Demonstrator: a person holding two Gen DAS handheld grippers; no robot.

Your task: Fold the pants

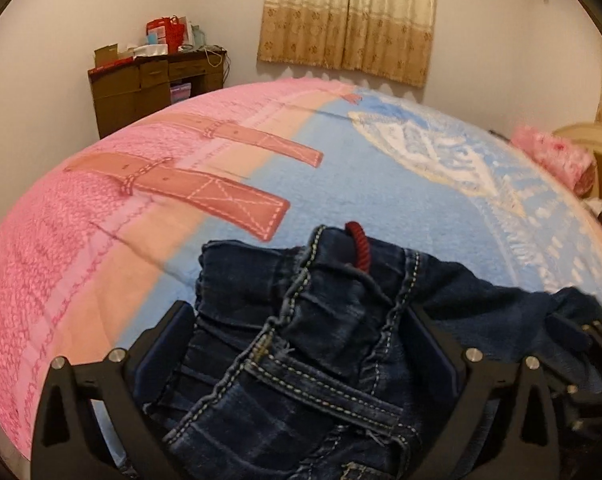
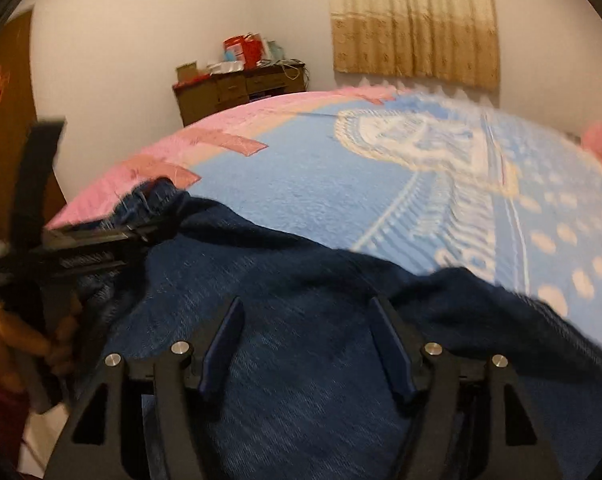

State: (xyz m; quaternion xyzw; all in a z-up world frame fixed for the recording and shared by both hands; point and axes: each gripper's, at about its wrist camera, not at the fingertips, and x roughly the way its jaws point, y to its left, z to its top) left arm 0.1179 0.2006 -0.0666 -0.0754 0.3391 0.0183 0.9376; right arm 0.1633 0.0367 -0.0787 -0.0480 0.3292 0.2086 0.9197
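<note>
Both tongs, left (image 1: 297, 344) and right (image 2: 307, 344), stand apart, clamping nothing; jeans (image 1: 301, 360) lie bunched on bed (image 1: 381, 200), folding mostly left.

No legible text anywhere.

I see a bed under a pink and blue blanket (image 1: 381, 184). Beyond it, a brown dresser (image 1: 149, 88) stands against the white wall, red bags (image 1: 169, 34) and boxes piled on top. A beige curtain (image 1: 349, 16) hangs nearby.
</note>
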